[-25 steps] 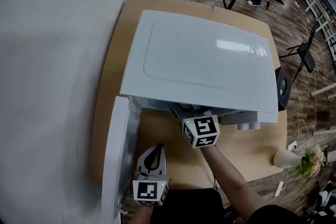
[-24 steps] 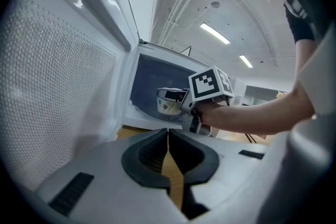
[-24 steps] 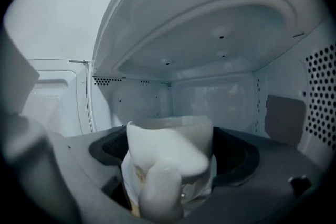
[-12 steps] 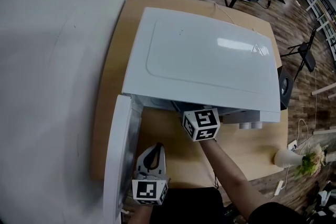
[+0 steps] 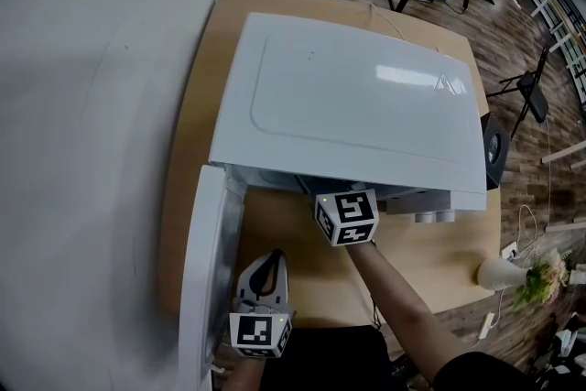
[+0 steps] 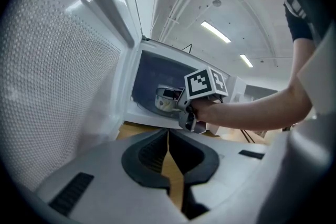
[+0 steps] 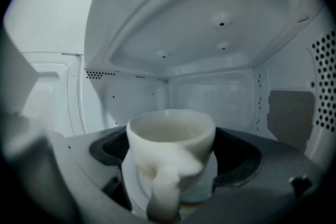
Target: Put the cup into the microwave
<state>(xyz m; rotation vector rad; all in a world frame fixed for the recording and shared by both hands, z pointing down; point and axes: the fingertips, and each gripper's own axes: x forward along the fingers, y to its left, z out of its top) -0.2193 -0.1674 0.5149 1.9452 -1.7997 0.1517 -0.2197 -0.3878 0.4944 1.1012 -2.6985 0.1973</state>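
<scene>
From the head view, the white microwave [image 5: 348, 96] stands on the wooden tabletop [image 5: 430, 266] with its door [image 5: 206, 279] swung open at the left. My right gripper [image 5: 346, 217] reaches into the opening at the near side. Only its marker cube shows below the top edge of the microwave, and its jaws are out of sight here. My left gripper [image 5: 267, 266] hangs near me, just beside the open door, and points toward the microwave. A pale vase [image 5: 499, 273] with flowers lies on the right near corner of the tabletop, well apart from both grippers.

In the left gripper view, my left jaws are pressed together with nothing between them. The tabletop shows through the thin slit between them. The perforated inner face of the door fills the left side. Beyond the jaws the right gripper holds the cup [image 6: 165, 99] inside the mouth of the cavity.

In the right gripper view, my right jaws pinch the white cup from both sides, upright, with its handle turned toward the camera. The cavity walls, ceiling and back surround it. I cannot tell whether its base touches the floor of the cavity.
</scene>
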